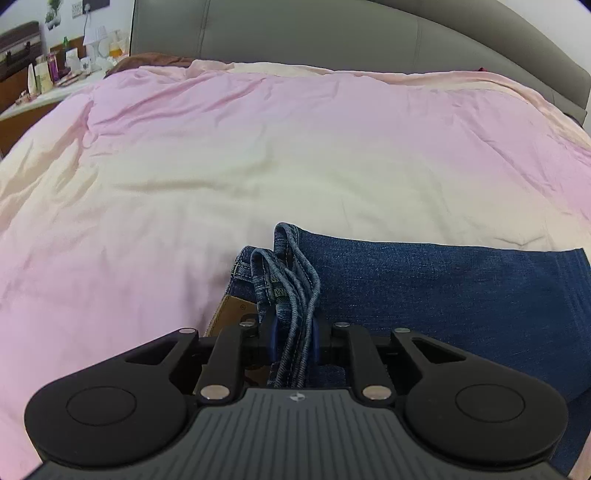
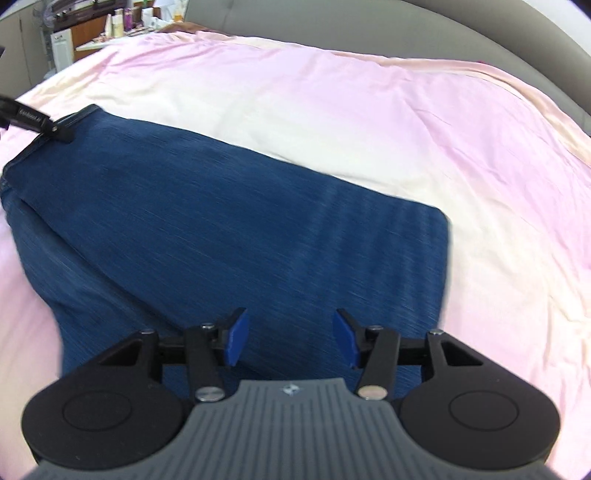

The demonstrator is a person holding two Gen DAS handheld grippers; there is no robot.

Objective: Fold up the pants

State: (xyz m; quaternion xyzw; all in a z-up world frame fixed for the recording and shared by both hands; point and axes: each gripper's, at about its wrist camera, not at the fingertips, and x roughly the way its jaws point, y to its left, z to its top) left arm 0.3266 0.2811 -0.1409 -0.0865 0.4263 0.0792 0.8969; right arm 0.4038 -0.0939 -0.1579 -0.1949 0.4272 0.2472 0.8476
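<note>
Dark blue jeans lie folded in a flat band across the pink bed cover. In the left wrist view my left gripper is shut on a bunch of stacked denim hems and waistband edges, with the rest of the jeans running off to the right. My right gripper is open and empty, hovering just above the jeans near their folded right end. The left gripper also shows at the far left of the right wrist view, at the jeans' other end.
A grey padded headboard stands behind the bed. A bedside table with bottles, a mug and a small lamp is at the far left. The pink cover stretches wide beyond the jeans.
</note>
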